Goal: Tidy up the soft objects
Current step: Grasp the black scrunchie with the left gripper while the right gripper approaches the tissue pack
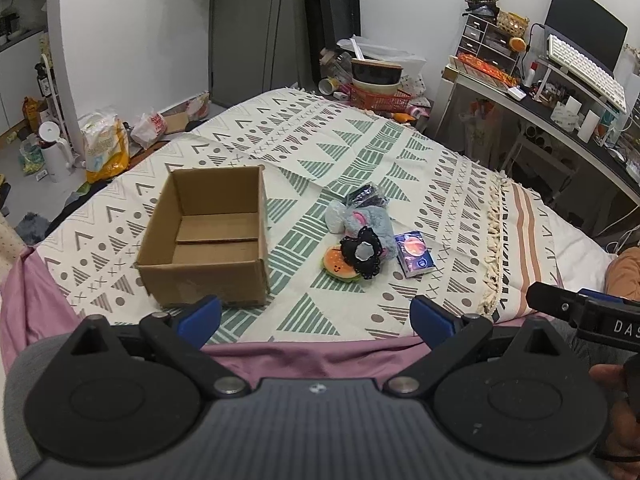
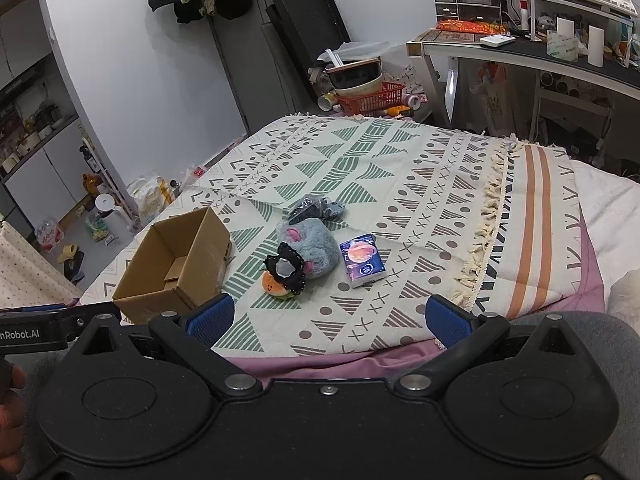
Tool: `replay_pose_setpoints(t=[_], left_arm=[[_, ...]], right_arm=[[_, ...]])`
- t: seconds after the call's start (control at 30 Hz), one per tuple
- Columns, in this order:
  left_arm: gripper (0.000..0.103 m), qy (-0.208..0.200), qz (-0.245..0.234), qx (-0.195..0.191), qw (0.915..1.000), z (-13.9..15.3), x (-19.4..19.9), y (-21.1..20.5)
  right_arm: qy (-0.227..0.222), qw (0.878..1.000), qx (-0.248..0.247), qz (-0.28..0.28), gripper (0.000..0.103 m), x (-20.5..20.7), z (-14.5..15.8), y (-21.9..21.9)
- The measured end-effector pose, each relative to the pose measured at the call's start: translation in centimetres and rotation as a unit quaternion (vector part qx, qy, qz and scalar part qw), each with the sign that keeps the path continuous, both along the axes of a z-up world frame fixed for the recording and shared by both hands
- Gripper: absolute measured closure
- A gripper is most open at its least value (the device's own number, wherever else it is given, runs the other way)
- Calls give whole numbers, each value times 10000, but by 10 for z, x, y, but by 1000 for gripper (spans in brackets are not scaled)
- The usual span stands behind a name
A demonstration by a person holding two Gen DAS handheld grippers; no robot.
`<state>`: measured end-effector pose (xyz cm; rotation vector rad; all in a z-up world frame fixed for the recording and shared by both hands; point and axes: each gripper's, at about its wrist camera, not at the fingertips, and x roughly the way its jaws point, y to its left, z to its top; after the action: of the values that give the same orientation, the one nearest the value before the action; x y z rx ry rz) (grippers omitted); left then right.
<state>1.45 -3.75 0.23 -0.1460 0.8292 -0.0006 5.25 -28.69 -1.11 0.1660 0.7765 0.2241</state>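
Both left gripper (image 1: 316, 316) and right gripper (image 2: 328, 318) spread, empty; soft pile (image 1: 358, 240) sits at 3 o'clock of box (image 1: 208, 236), tangled, so one pinch risks dragging neighbours or tissue pack (image 1: 414, 254).

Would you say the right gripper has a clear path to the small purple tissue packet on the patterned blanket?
Probably yes: the right gripper is open, and only bare blanket lies before the purple tissue packet.

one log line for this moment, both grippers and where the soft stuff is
left gripper: open, empty | right gripper: open, empty | cardboard box: empty | burger plush, grey plush, tissue pack: on blanket, right of box
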Motion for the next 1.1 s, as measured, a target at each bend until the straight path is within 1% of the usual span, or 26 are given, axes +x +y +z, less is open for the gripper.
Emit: replay_pose_setpoints(t=[0.13,0.4,0.47,0.53,0.67,0.83,0.97,1.1], left_arm=[[4,14,-31,-96,9999,-4,12,-4],[5,84,-163,-144,9997,-15,40,-22],[5,112,-181,-166,9996,-17,47,-26],[5,119,-161,-135,9997,-19,53,-30],[5,182,-172,-116,9996,-25,67,-36],[10,270,-136,-103,9995,-32,85,-42],[13,341,-124,-138,9992,-41,101,-47],[14,422,-86,-169,9989,-52,116,-51]], right_arm=[[26,10000,35,-31,0,9,-5,-6],[115,9998,118,-104,1,30,-18,-18],[199,9995,185,-154,3,37,-23,-22],[265,9991,269,-205,8,43,-28,-27],[324,9983,420,-222,9,54,-38,-35],[467,9971,555,-211,10,73,-47,-40],[499,9967,605,-200,10,89,-55,-41],[588,9957,674,-241,10,103,-66,-42]])
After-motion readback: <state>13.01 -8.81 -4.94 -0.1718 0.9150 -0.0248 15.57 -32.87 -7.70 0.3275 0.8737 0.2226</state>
